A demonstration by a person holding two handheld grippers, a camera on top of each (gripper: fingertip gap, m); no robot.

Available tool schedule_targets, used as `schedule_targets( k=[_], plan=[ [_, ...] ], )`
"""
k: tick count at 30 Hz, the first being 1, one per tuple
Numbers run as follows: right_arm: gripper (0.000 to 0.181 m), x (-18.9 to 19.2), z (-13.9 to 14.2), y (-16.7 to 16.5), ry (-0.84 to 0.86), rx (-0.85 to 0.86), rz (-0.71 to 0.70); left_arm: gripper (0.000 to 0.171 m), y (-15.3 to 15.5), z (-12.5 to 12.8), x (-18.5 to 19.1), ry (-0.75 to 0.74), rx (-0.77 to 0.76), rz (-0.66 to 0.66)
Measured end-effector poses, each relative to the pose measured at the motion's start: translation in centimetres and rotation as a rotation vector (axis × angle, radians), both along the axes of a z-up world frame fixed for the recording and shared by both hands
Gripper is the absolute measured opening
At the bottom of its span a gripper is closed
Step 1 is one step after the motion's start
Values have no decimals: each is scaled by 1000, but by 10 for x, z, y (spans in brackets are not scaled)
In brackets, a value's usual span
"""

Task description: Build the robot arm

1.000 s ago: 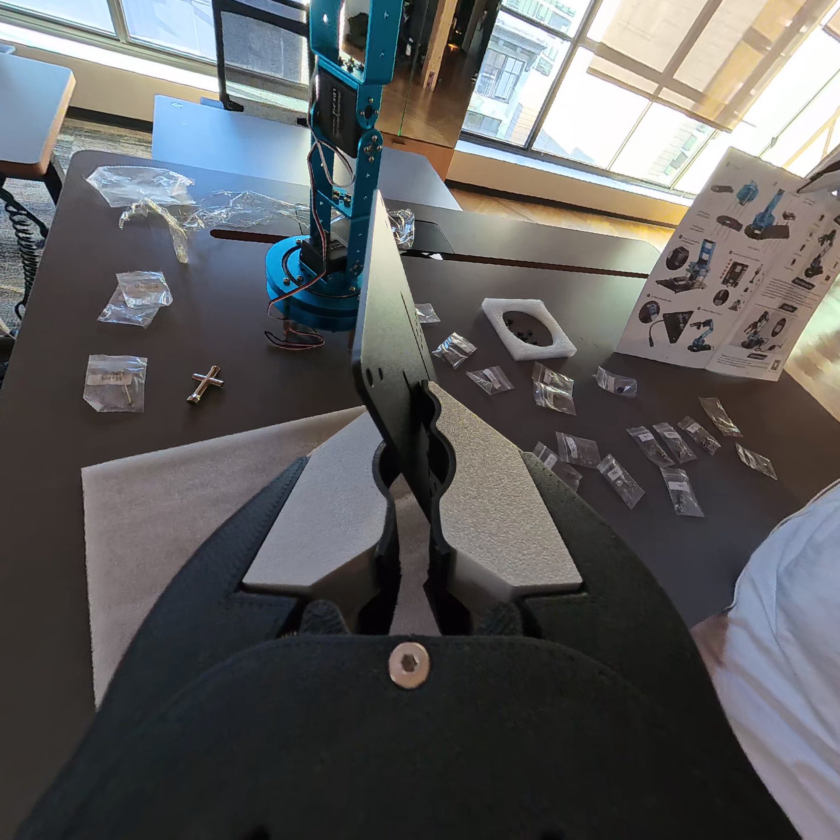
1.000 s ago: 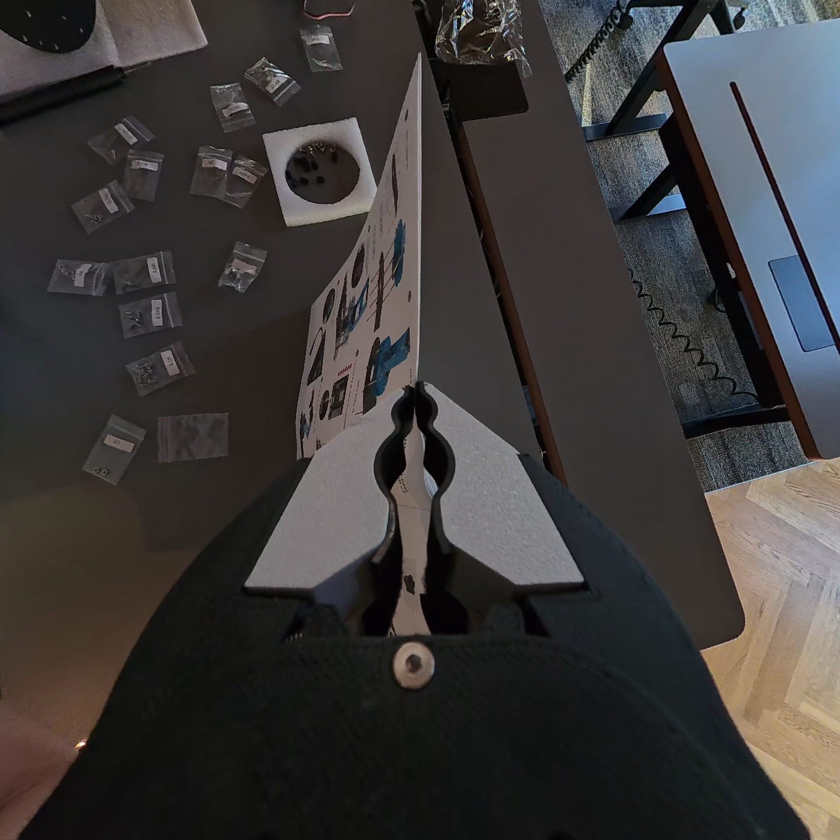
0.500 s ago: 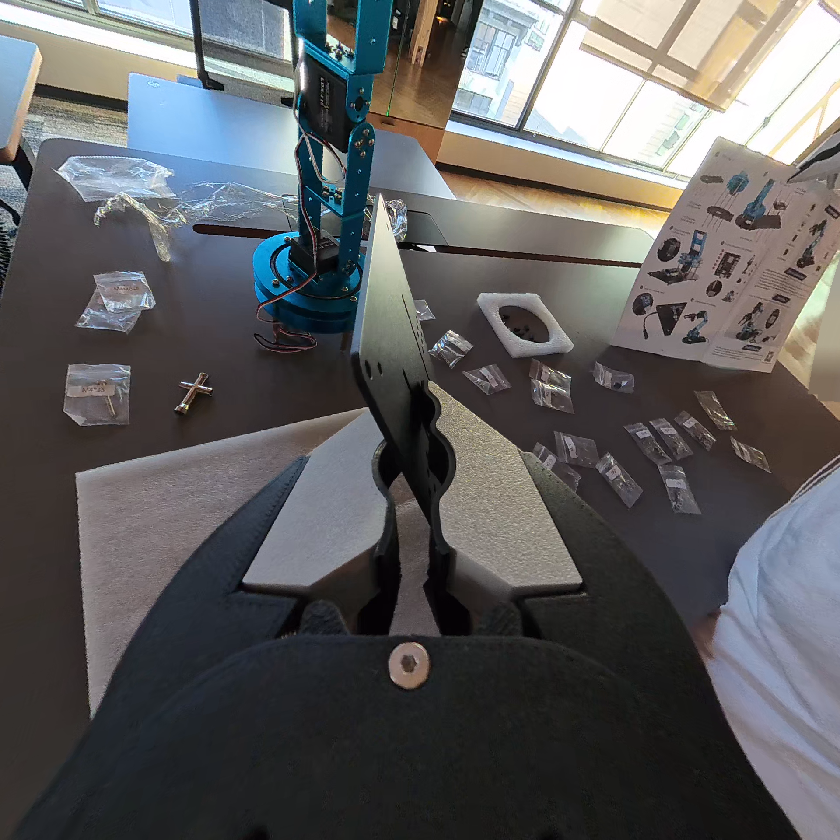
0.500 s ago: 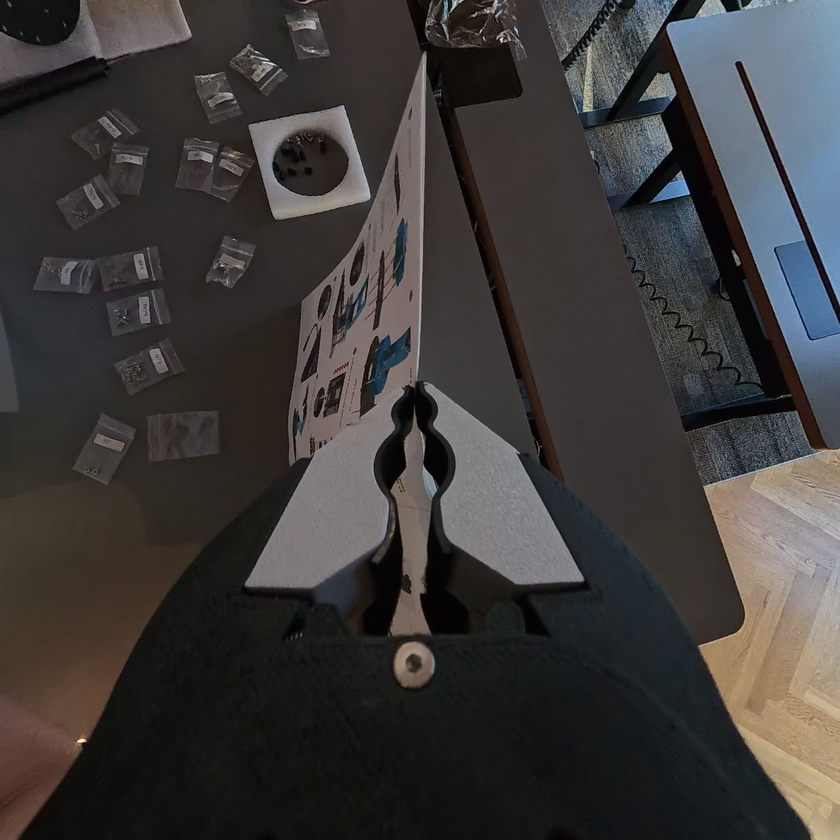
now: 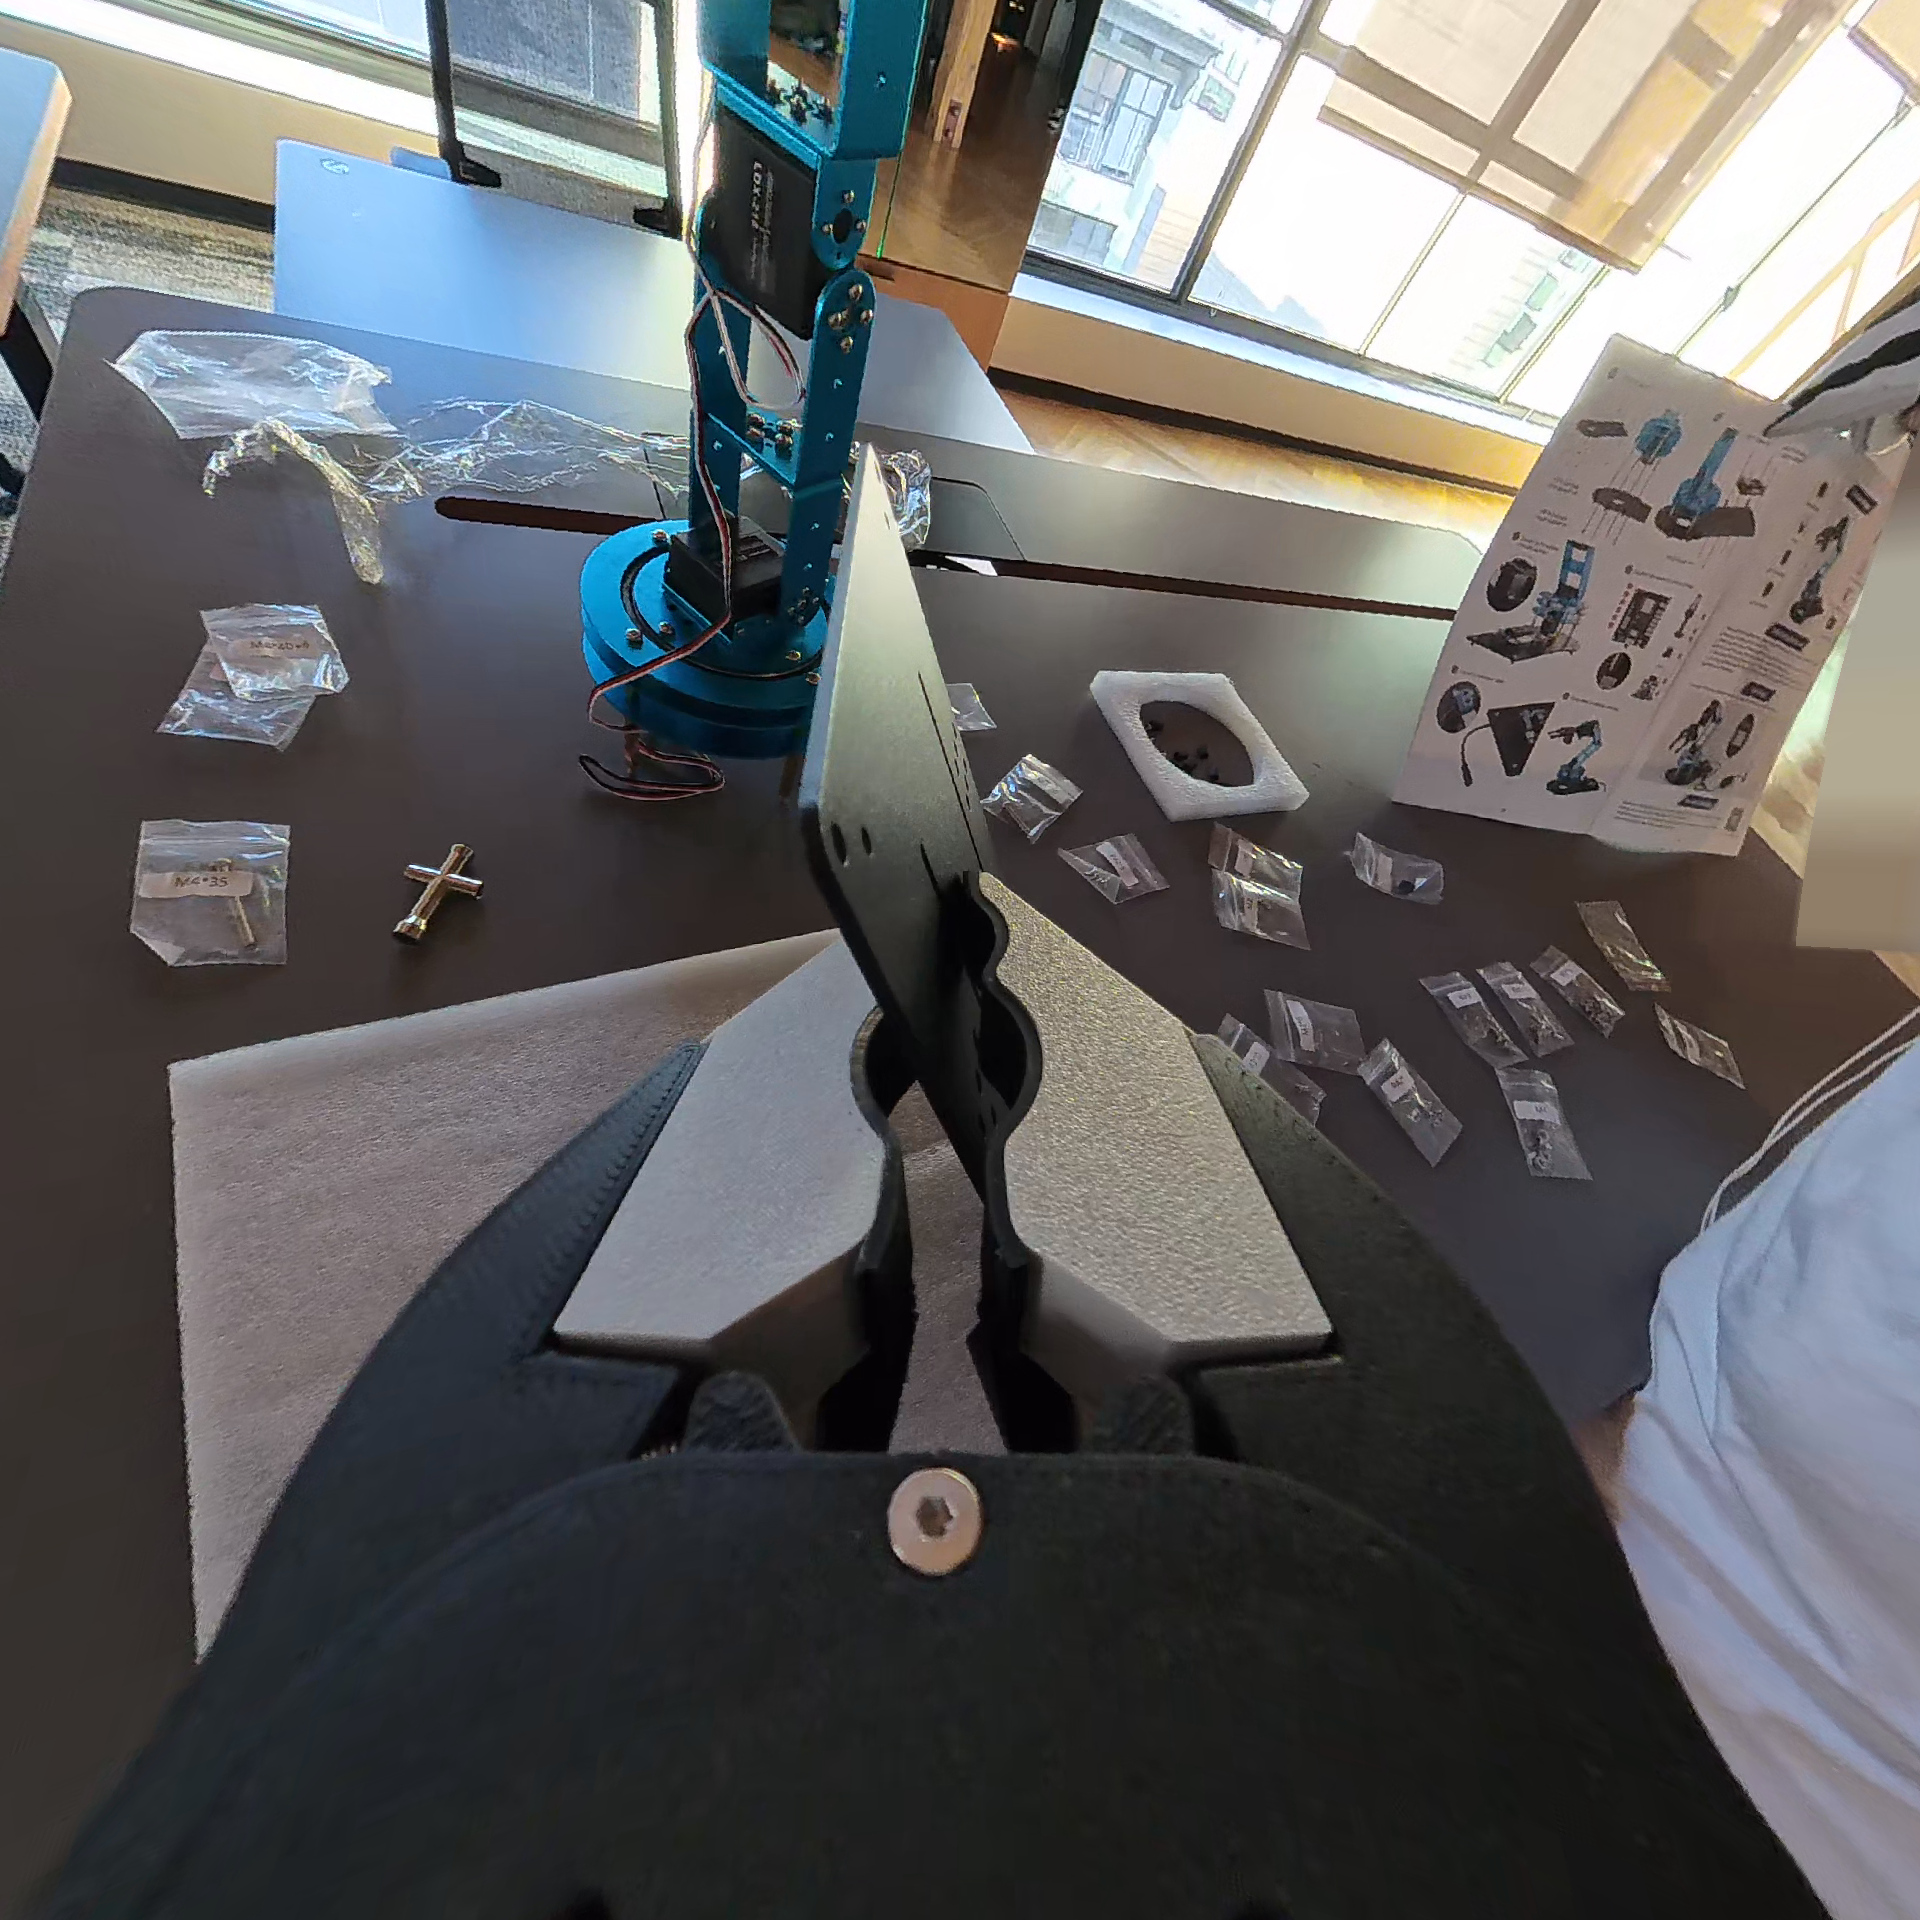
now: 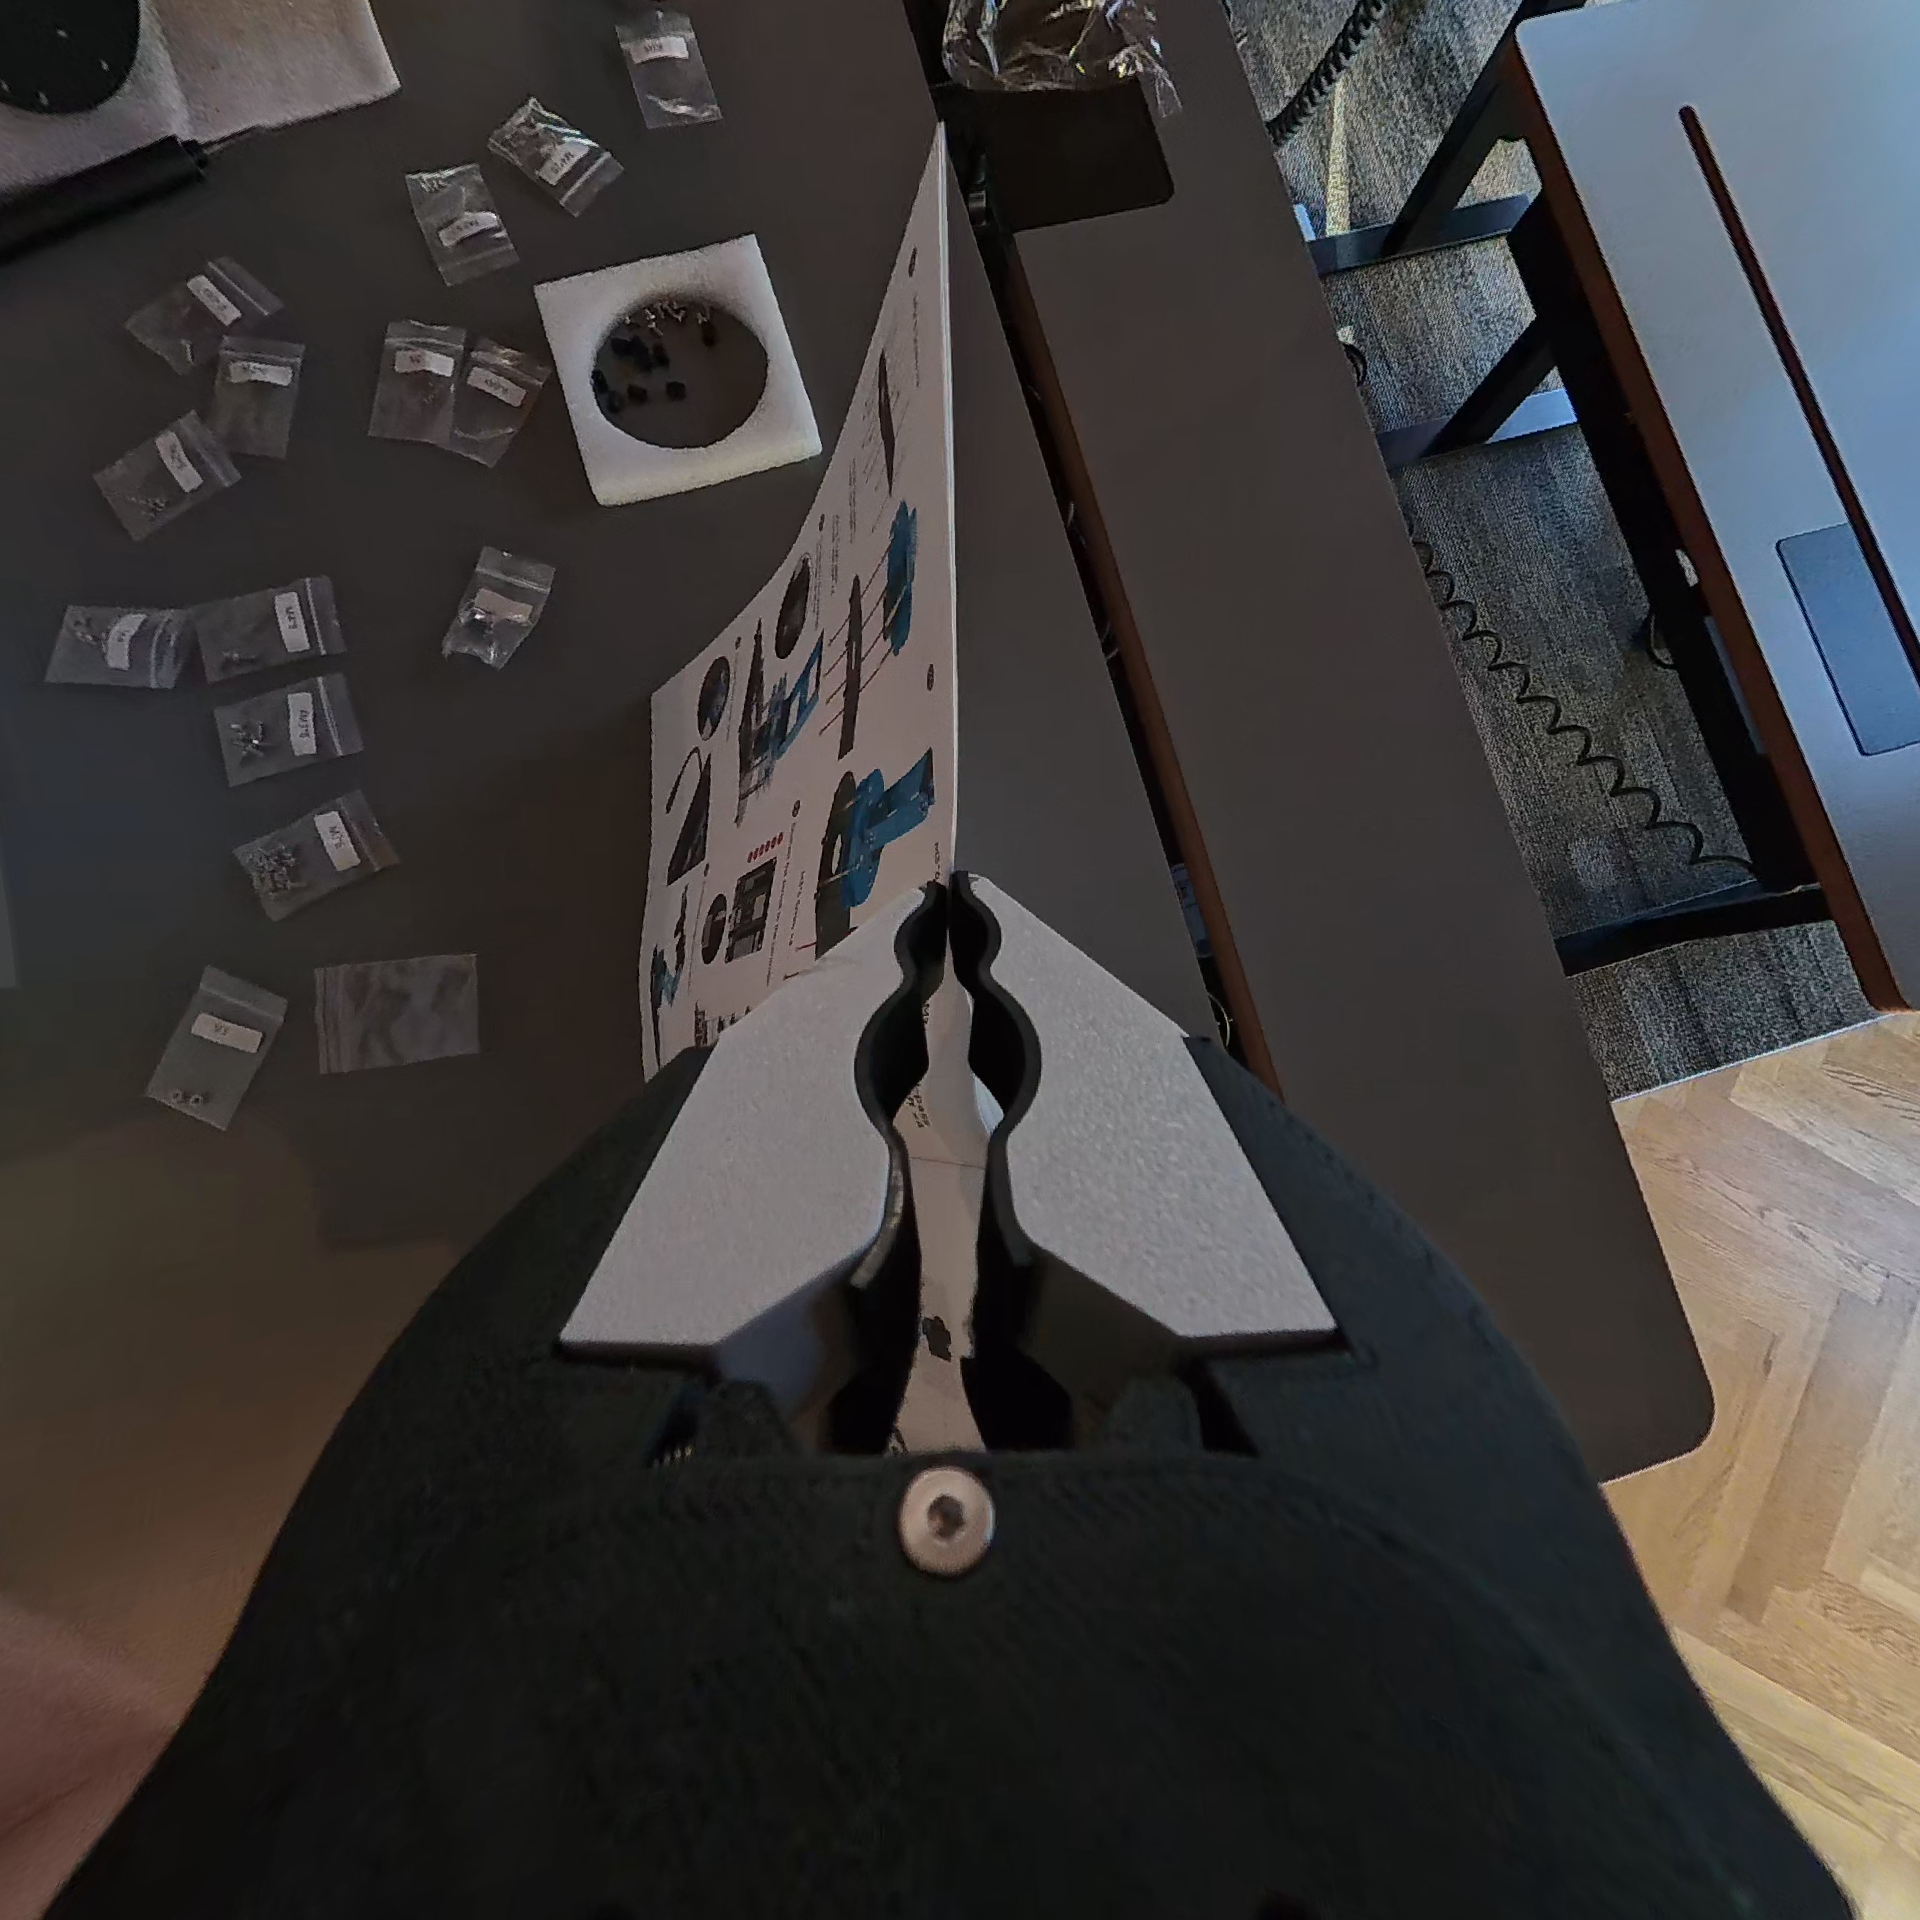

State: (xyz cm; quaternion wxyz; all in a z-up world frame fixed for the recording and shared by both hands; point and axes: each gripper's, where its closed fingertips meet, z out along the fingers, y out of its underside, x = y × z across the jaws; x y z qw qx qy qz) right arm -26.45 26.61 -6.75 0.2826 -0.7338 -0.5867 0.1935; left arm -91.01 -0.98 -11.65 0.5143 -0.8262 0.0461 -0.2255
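So the dark table (image 5: 520, 790) takes up most of both views, with a grey foam sheet (image 5: 416, 1143) lying flat on its near left part. Behind that, toward the far middle, a blue arm (image 5: 769, 416) stands upright on its round base, red and black wires trailing out onto the table just in front of it.

The left gripper (image 5: 951, 997) has its jaws clamped on a black plate (image 5: 894, 727), held on edge and tilted up and away, so its far end overlaps the arm's base in the left wrist view. Can't tell if they actually touch.

The right gripper (image 6: 951, 883) has its jaws pinched narrow on a printed leaflet (image 6: 831, 675), which hangs edge-on over the right side of the table, its lower part curling left. In the left wrist view it shows at far right, standing up off the table.

Just left of the leaflet sits a white foam square (image 6: 675, 364) with a round cutout holding small dark bits. Little clear bags (image 6: 291, 717) of hardware are scattered near and left of it. More bags and crumpled plastic (image 5: 312, 436) sit on the far left, and a small metal cross wrench (image 5: 436, 894) lies near the foam sheet's far edge.
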Motion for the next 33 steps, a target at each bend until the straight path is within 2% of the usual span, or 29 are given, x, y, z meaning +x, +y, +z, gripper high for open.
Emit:
schedule_targets(
  k=[33],
  plan=[
    [0,1,-3,5,4,-8,4,1,4,2,5,8,-5,-6]
  ],
)
